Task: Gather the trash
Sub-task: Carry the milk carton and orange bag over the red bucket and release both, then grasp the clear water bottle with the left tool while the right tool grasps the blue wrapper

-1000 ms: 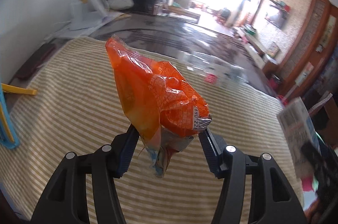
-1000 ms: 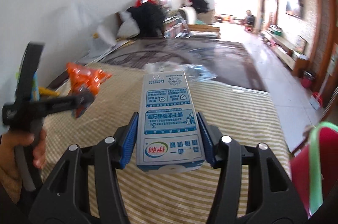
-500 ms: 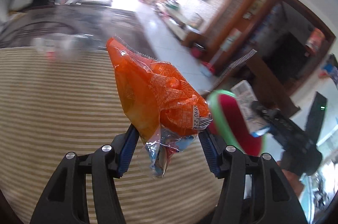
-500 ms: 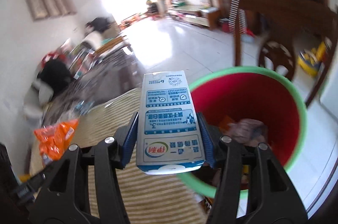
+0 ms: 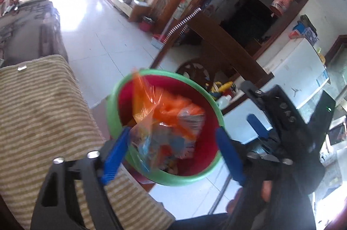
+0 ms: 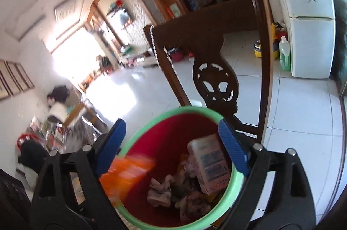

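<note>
The bin [image 6: 235, 184], red inside with a green rim, is seen beside the striped table cover [image 5: 39, 112] and below both tools. The milk carton [image 6: 209, 163] is shown already lying inside it on crumpled paper [image 6: 161, 191], so that item is counted as collected. The orange wrapper [image 5: 167, 121] is shown over the bin mouth between the fingers of the left gripper [image 5: 171, 148], whose jaws are opening; it appears to be free of the far pad and may only brush the near one, though blur makes this uncertain. The right gripper [image 6: 171, 144] is likewise opening, with nothing between its fingers. The wrapper's drop is judged unfinished. Most of the table top is cut off, so remaining trash cannot be counted, and the bin's lower contents are hidden by the wrapper in the left view.
</note>
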